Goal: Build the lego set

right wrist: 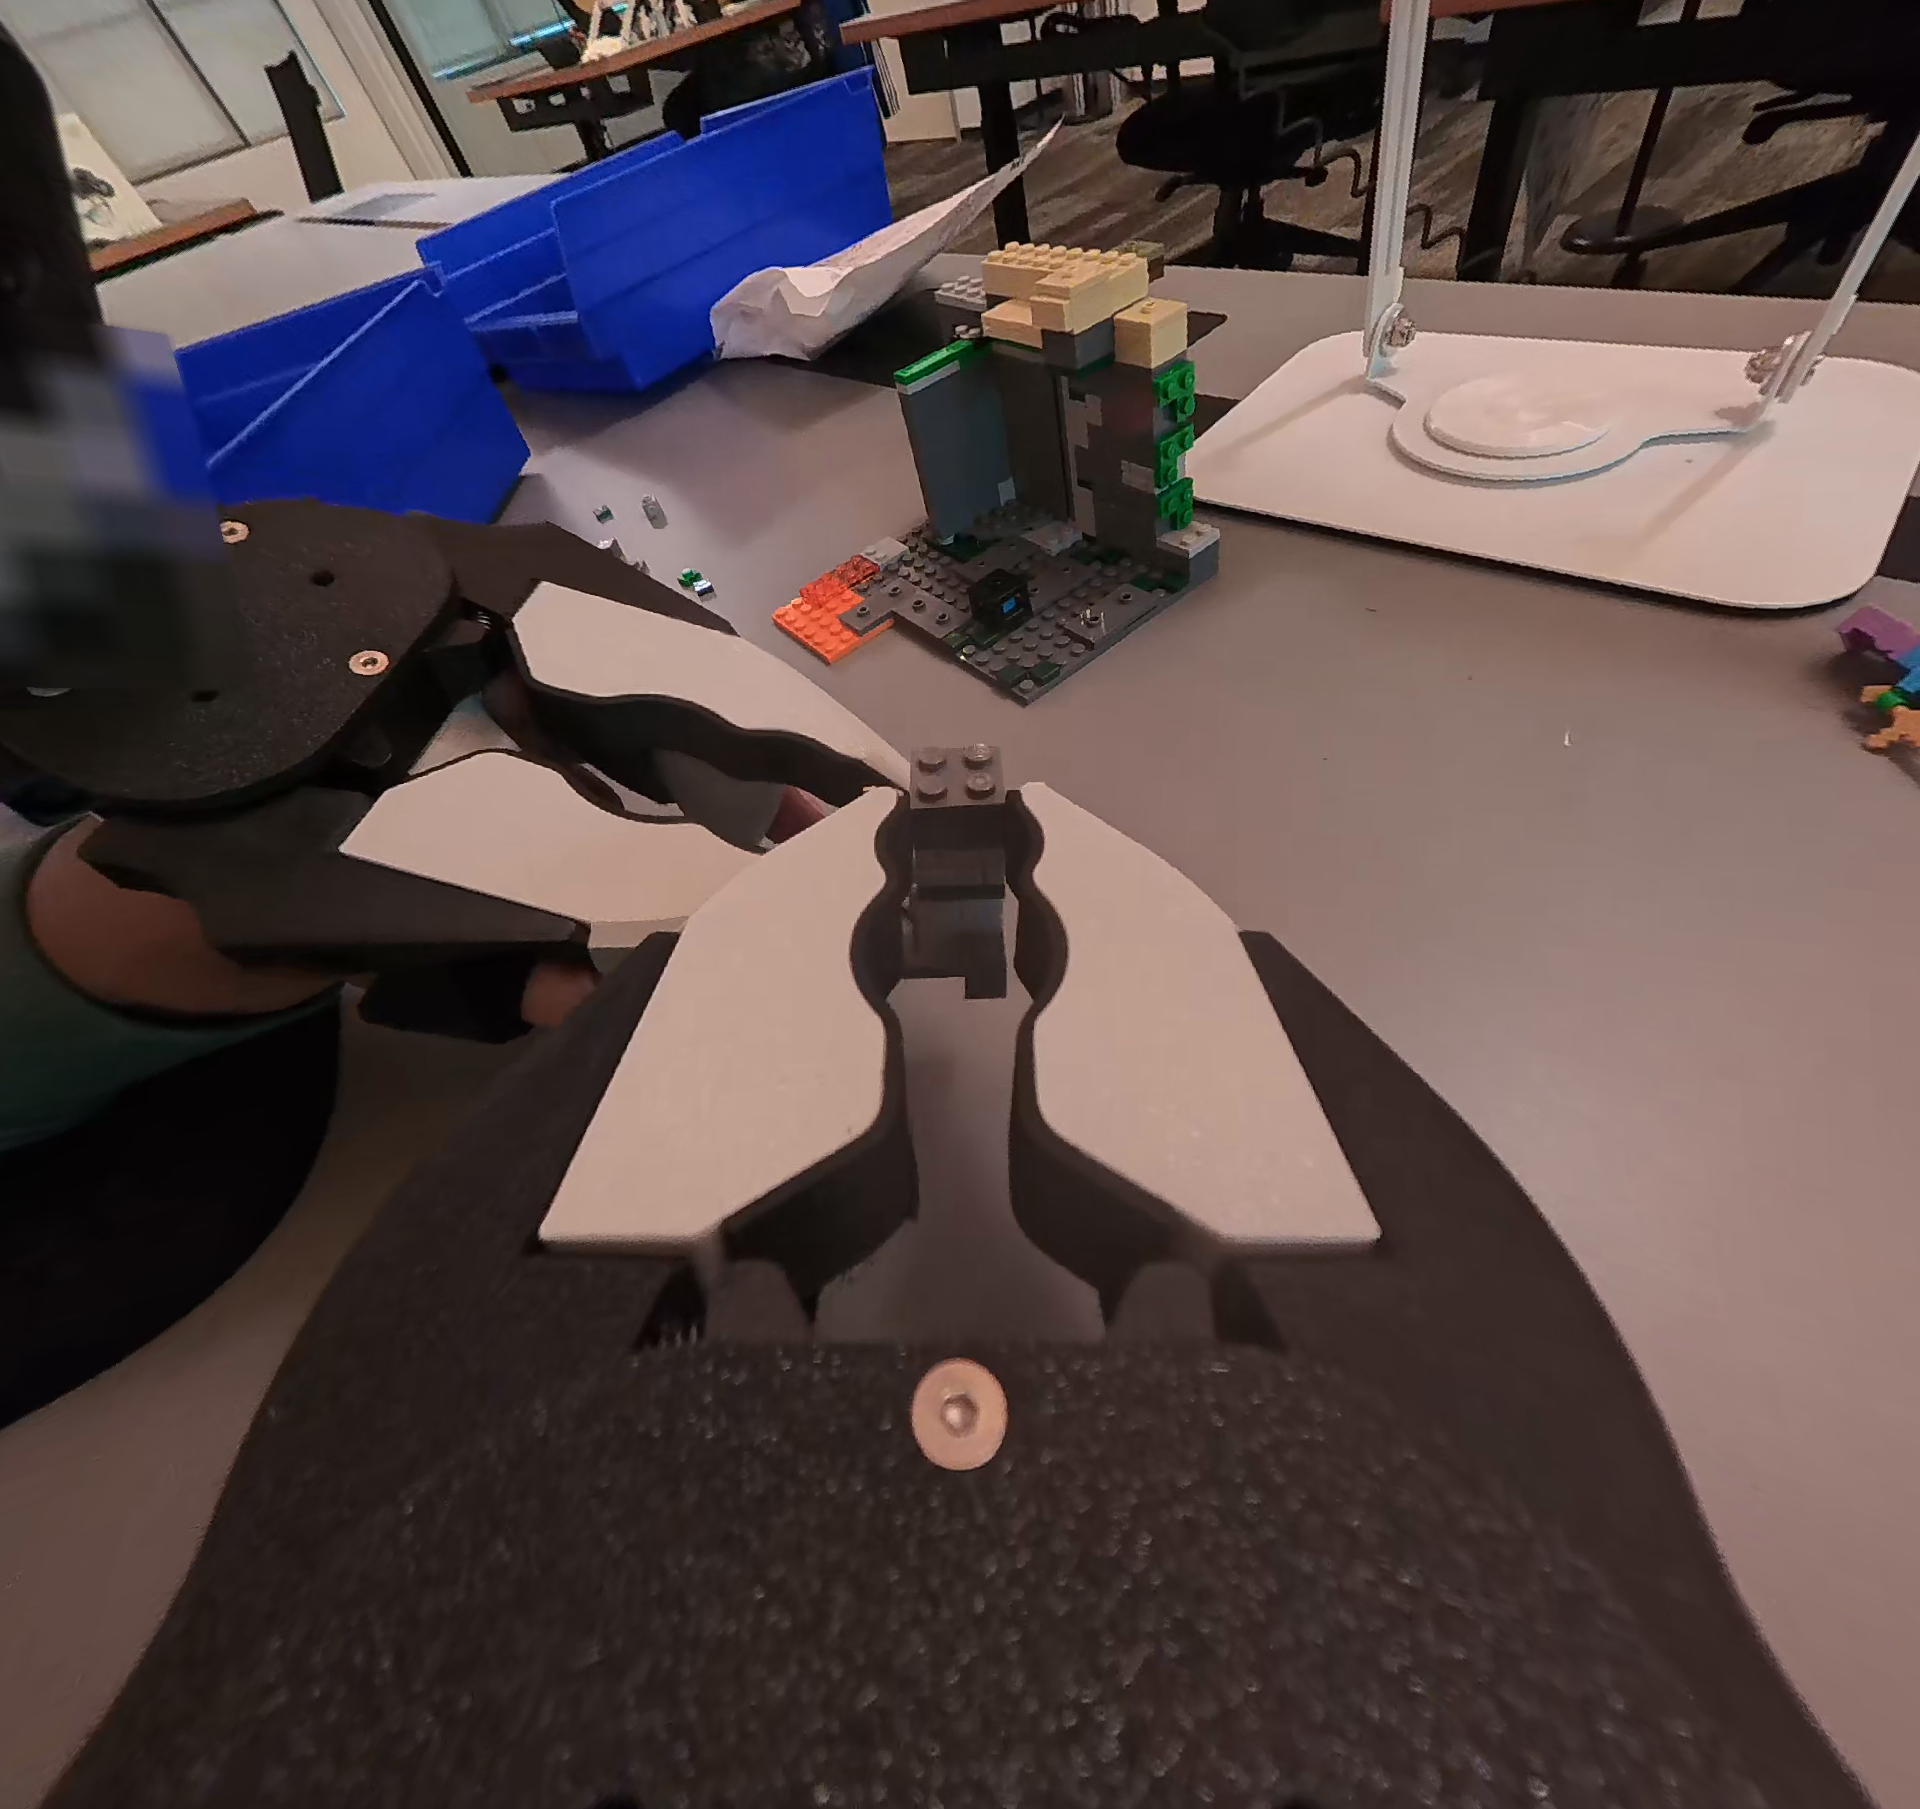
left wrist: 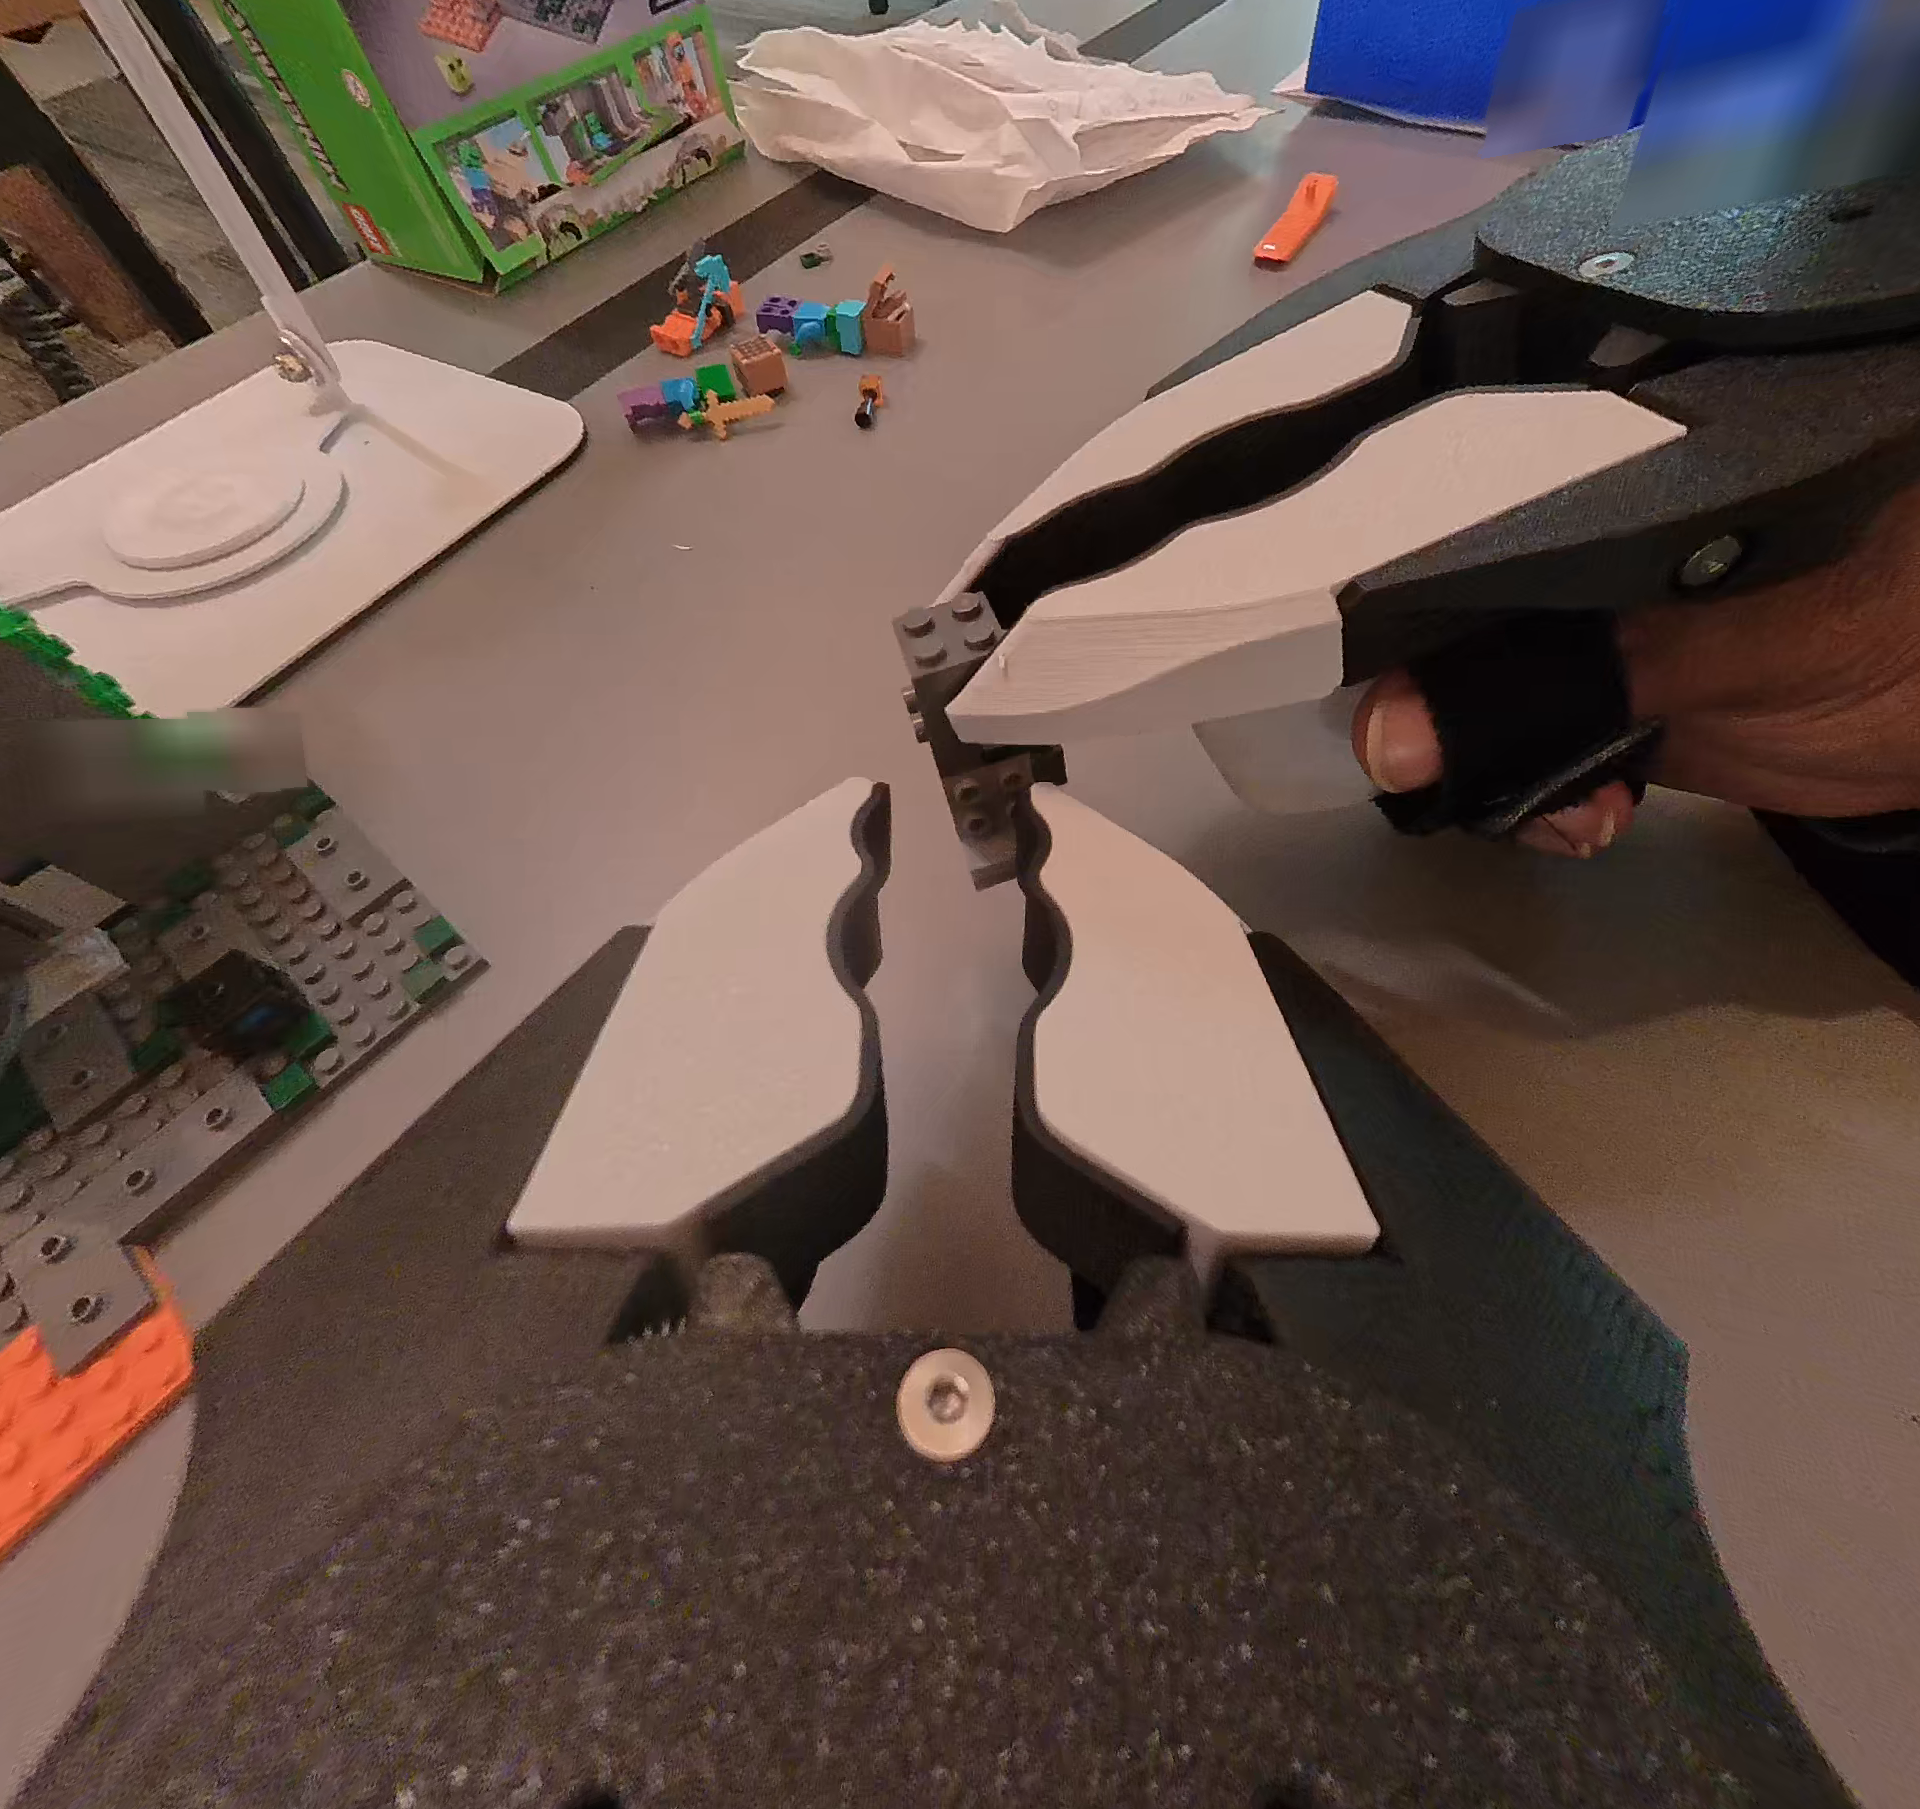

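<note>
I see printed lettering and a small red logo on the green set box (left wrist: pixel 416 97), and faint print on the crumpled white paper (left wrist: pixel 977 107); I read out none of it.

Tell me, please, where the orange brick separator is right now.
In the left wrist view, the orange brick separator lies on the table's far right, beside the crumpled white paper.
</note>
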`<state>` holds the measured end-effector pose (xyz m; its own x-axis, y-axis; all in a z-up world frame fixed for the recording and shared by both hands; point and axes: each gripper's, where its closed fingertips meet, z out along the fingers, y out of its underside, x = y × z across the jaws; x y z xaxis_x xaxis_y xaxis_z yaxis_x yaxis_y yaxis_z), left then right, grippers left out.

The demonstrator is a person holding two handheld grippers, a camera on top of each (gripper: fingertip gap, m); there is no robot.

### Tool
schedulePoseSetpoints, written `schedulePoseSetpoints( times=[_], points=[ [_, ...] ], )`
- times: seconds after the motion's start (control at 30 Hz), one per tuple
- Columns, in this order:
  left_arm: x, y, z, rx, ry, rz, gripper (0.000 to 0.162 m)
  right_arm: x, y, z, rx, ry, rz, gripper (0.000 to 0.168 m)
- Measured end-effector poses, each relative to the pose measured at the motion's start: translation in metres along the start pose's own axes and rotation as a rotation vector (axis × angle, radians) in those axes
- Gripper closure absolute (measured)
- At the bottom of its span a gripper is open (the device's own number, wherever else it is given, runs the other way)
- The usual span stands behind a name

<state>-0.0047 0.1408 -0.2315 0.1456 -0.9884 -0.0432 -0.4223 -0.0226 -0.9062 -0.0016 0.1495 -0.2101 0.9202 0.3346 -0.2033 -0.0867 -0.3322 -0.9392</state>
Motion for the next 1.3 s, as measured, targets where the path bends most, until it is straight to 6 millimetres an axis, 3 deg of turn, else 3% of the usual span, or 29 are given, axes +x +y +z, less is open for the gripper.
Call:
schedulePoseSetpoints(
  times=[0.23,0.4,0.77,1.17,1.3],
  points=[
    [0.004,0.001,0.0,-0.005,0.017,0.062,0.149,-0.002,0.001,-0.001,-0.004,-0.012,-0.019,0.152],
    [0.0,0.001,-0.002,0.002,-0.002,0.037,0.135,-0.004,0.001,-0.002,-0.007,-0.014,-0.043,0.152],
    [0.006,0.003,-0.002,-0.001,0.038,0.032,0.131,-0.007,0.0,-0.003,0.007,-0.025,-0.05,0.152],
    [0.009,0.011,0.01,-0.054,0.037,0.044,0.143,-0.004,0.002,-0.004,-0.02,-0.001,-0.045,0.152],
    [0.016,0.012,0.011,-0.048,0.113,0.065,0.143,-0.008,0.003,-0.005,-0.099,-0.112,-0.148,0.142]
  ],
)
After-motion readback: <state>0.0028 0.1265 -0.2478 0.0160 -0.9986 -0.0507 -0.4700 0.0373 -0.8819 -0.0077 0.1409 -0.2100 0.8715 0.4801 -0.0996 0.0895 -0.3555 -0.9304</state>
